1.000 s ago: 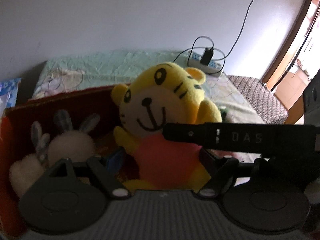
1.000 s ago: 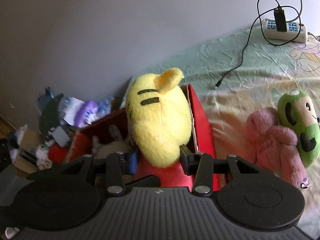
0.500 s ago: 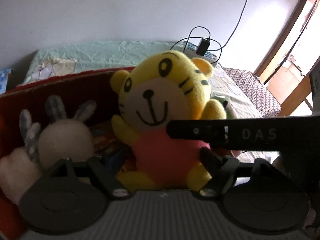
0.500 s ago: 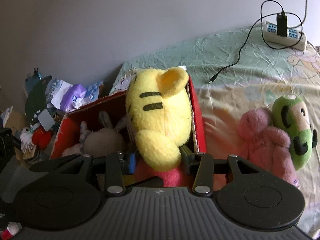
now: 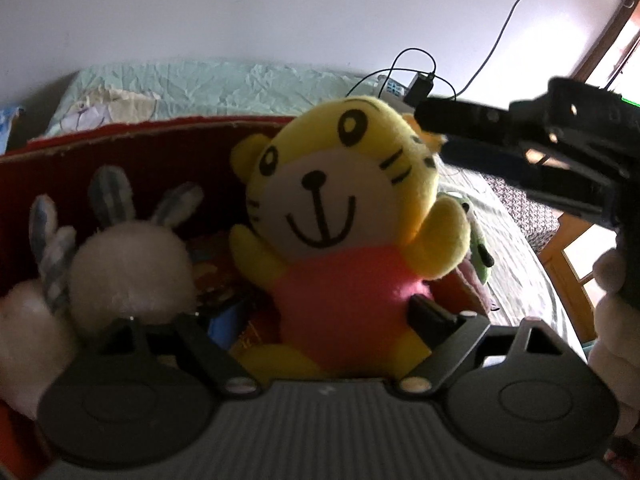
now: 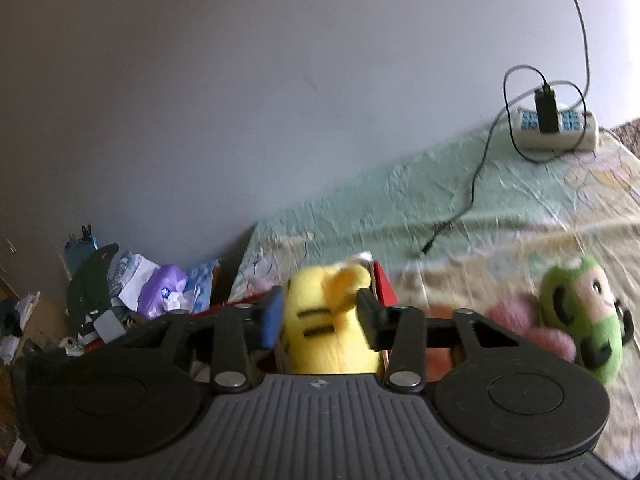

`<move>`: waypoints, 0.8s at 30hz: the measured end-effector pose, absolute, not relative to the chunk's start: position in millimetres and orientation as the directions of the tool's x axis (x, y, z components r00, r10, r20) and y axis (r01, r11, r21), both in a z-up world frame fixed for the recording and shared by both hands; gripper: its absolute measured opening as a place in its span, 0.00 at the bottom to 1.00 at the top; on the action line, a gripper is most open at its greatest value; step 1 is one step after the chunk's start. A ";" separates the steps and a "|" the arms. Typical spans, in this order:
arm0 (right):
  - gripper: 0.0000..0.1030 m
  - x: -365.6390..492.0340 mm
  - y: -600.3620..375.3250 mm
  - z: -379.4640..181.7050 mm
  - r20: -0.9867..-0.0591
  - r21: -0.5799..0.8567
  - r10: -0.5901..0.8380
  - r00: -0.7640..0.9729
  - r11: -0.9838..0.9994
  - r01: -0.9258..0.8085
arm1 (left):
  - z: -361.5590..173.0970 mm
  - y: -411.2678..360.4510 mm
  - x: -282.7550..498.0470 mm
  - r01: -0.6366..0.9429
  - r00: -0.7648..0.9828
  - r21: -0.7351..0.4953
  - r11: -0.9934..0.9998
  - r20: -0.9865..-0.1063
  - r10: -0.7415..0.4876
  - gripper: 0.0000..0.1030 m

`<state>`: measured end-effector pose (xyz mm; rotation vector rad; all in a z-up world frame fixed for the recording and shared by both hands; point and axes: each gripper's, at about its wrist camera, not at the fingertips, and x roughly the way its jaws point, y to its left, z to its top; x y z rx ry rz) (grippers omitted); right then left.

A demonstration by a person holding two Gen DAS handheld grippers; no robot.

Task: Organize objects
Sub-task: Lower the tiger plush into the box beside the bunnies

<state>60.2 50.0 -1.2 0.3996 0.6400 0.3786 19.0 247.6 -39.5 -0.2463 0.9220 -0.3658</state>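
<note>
A yellow tiger plush (image 5: 340, 220) in a pink shirt sits upright in the red cardboard box (image 5: 140, 136) beside a white rabbit plush (image 5: 128, 272). My left gripper (image 5: 320, 316) is open, its fingers on either side of the tiger's lower body. In the right wrist view my right gripper (image 6: 320, 316) is open around the top of the tiger's head (image 6: 324, 320), seen from behind. In the left wrist view the right gripper (image 5: 520, 132) is raised above the tiger's head. A green monkey plush (image 6: 580, 316) and a pink plush (image 6: 520, 328) lie on the bed to the right of the box.
The bed has a pale green sheet (image 6: 400, 184). A white power strip (image 6: 556, 124) with a charger and black cable lies at the far end by the wall. A cluttered pile of bags and packets (image 6: 132, 292) sits left of the bed. A doorway (image 5: 608, 60) is at right.
My right gripper has let go of the tiger and risen from its body to above its head. The tiger now rests in the box. The left gripper has shifted slightly.
</note>
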 end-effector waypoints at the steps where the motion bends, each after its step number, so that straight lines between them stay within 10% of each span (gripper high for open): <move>1: 0.36 62.7 53.2 -1.9 -0.490 0.460 0.455 0.743 0.860 -0.223 | -39.5 247.4 19.4 0.200 0.549 -0.361 0.911 -0.729 -0.409 0.88; 24: 0.30 77.8 66.7 -39.4 -0.521 0.341 0.416 0.745 0.902 -0.265 | -44.5 239.9 34.4 0.210 0.540 -0.297 0.932 -0.760 -0.363 0.97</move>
